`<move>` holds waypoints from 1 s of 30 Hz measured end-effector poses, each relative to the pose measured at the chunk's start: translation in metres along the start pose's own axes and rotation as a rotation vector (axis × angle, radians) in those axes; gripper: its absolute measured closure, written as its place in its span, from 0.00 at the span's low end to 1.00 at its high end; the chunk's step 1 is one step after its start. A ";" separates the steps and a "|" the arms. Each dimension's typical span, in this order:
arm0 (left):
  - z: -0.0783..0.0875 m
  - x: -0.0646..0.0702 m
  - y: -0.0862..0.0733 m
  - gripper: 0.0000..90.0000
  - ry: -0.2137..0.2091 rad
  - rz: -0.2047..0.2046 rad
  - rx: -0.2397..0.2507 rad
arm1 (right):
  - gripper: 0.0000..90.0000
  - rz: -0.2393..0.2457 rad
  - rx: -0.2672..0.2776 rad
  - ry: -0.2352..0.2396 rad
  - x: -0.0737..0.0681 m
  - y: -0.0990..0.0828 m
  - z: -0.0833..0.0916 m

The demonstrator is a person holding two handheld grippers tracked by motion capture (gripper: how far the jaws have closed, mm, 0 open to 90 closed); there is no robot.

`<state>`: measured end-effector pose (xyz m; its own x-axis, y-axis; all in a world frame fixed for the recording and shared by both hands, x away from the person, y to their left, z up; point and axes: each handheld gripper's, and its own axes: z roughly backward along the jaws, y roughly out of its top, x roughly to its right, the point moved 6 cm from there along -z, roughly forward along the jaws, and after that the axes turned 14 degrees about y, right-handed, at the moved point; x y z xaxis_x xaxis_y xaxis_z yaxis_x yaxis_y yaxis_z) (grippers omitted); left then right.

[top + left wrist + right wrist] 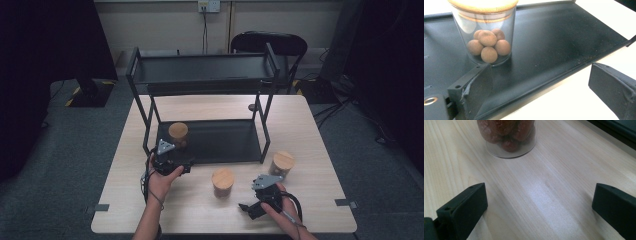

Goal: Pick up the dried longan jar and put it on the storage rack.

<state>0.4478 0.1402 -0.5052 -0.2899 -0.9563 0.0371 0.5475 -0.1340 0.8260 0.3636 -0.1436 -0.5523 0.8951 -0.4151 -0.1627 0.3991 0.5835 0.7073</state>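
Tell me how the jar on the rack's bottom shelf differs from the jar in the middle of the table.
The shelf jar stands on the black rack's lower shelf; the middle jar stands on the bare wooden table.
The shelf jar sits just ahead of the left hand-held gripper; the middle jar lies ahead of the right hand-held gripper.
The shelf jar's balls look dusty brown; the middle jar's contents look redder.
Both are upright clear jars with wooden lids, ungripped.

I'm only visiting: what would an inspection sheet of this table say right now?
Surface: pale wooden table, bare patches clean.
Job's things: three wooden-lidded glass jars; one on the black metal rack's lower shelf, two on the table.
Clutter: nothing seen.
Grippers: left gripper open before the shelf jar; right gripper open, empty.
Cables: one trails from each gripper.
Surroundings: black chair, wall socket, grey floor.
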 end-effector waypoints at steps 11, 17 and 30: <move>0.007 0.001 -0.005 0.06 -0.020 -0.016 -0.002 | 0.00 0.000 0.000 0.000 0.000 0.000 0.000; 0.011 0.002 -0.008 0.06 -0.030 -0.025 -0.004 | 0.00 0.000 0.000 0.000 0.000 0.000 0.000; 0.017 0.003 -0.016 0.06 -0.042 -0.050 -0.015 | 0.00 0.000 0.000 0.000 0.000 0.000 0.000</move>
<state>0.4251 0.1441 -0.5084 -0.3499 -0.9366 0.0204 0.5432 -0.1851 0.8190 0.3636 -0.1436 -0.5523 0.8952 -0.4149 -0.1625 0.3989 0.5836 0.7073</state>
